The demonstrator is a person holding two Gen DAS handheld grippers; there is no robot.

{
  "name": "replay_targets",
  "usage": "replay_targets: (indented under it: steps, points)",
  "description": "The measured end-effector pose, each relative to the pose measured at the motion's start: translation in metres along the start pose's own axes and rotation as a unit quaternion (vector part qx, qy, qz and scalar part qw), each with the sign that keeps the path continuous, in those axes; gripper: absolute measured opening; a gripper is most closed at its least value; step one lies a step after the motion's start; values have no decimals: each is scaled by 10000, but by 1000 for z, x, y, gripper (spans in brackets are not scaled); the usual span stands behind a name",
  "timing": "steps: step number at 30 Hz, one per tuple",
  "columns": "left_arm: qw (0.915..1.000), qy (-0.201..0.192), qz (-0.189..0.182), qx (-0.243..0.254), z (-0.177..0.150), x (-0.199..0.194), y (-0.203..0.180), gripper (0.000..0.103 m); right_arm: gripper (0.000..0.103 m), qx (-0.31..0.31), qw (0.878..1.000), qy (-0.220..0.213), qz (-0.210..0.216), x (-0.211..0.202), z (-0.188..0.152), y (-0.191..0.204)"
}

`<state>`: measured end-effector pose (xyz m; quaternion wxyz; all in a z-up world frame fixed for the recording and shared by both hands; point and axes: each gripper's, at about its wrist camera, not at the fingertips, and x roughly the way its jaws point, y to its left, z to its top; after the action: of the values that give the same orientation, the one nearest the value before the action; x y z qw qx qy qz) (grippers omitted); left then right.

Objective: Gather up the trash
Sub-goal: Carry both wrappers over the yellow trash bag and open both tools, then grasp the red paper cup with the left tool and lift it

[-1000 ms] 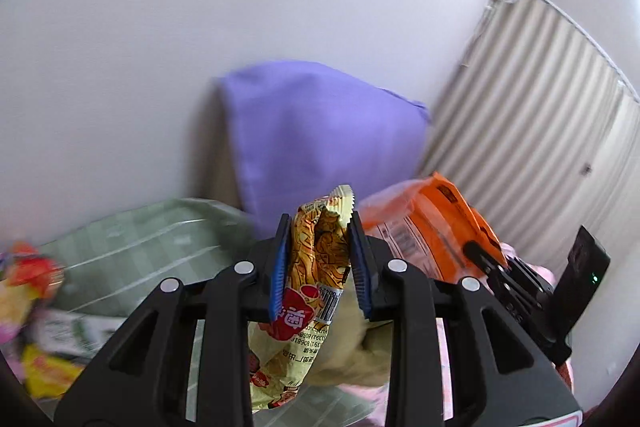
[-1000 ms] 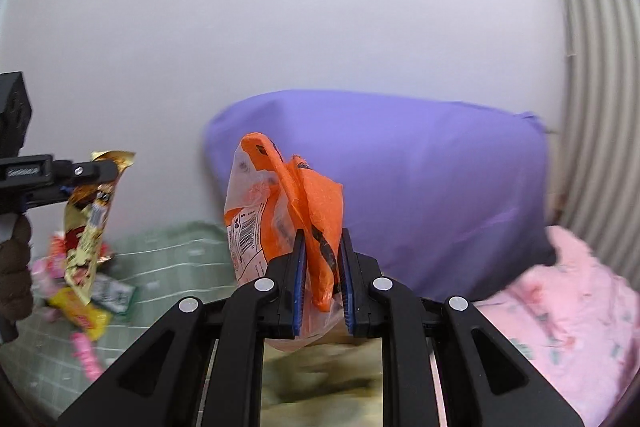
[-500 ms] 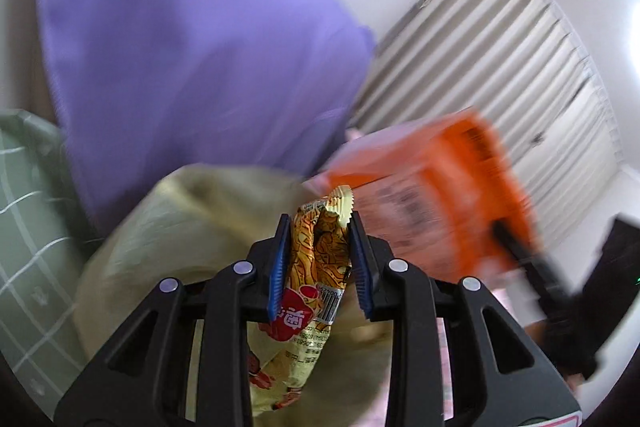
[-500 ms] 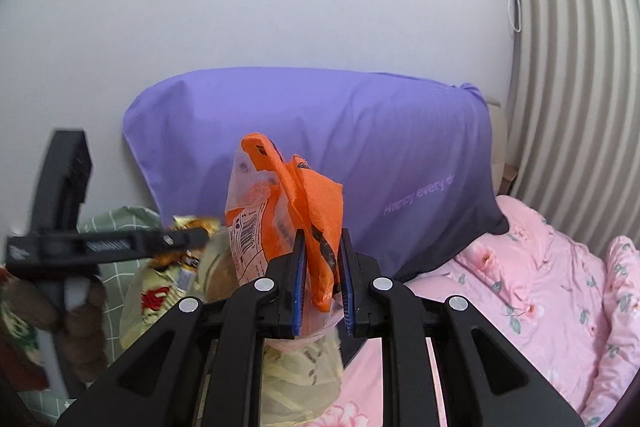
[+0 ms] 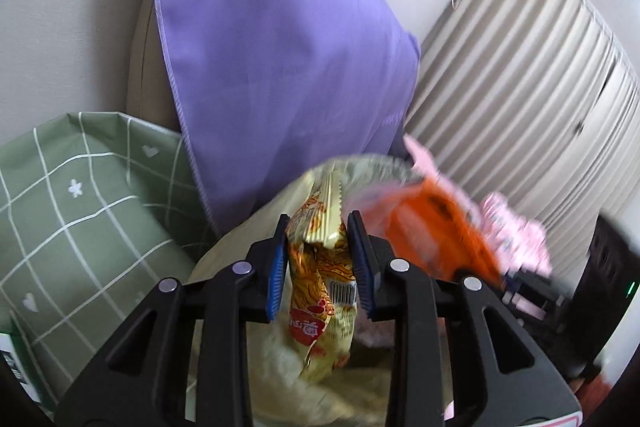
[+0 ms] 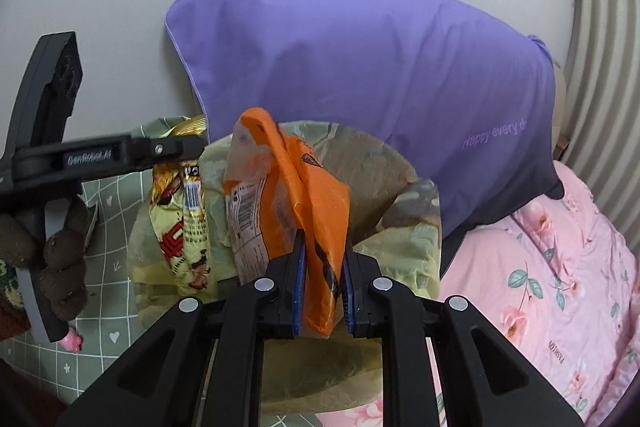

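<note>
My left gripper [image 5: 318, 259] is shut on a yellow snack wrapper [image 5: 320, 291] and holds it over the open mouth of a pale yellow-green trash bag [image 5: 256, 359]. My right gripper [image 6: 322, 283] is shut on an orange plastic wrapper [image 6: 296, 199] and holds it over the same bag [image 6: 400, 203]. In the right wrist view the left gripper [image 6: 176, 147] comes in from the left with the yellow wrapper [image 6: 180, 223] hanging beside the orange one. In the left wrist view the orange wrapper [image 5: 436, 227] is blurred at the right.
A purple pillow [image 6: 360, 67] leans on the white wall behind the bag. A green checked sheet [image 5: 80, 199] lies to the left, a pink floral quilt [image 6: 560, 267] to the right. Ribbed curtains [image 5: 520, 87] hang at the far right.
Both grippers have swung from the green sheet side toward the trash bag and lowered their wrappers over its mouth. Both stay shut on their wrappers.
</note>
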<state>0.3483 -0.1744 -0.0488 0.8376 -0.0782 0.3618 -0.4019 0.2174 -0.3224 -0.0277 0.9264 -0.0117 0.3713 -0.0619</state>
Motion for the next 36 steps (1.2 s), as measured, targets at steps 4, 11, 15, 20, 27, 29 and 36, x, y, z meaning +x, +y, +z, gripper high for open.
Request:
replay_targets:
  steps: [4,11,15,20,27,29,36]
  points:
    - [9994,209,72,272,-11,13,-11,27,16,58,10000,69,-25,1,-4,-3]
    - [9994,107,79,335,2,19,-26,27,16,28,9997,221,142,0,-3,-8]
    - [9989,236,239,336,7,16,-26,28,16,-26,9993,293,228,3,-9,-3]
    - [9990,367,256,45,3,4,-14,34,17,-6,9994,253,214,-2,-11,-4]
    - [9995,-50,236,-227,9,-37,-9,53,34,41,9996,-110,252,-23,-8,-8]
    - [9985,-189,381,-337,10,-50,-4,56,36,75,9995,-236,190,-31,-6,-9]
    - [9859,-810,1375,-504,-13,-116,15,66,41,86,9967,-641,500,-54,3,5]
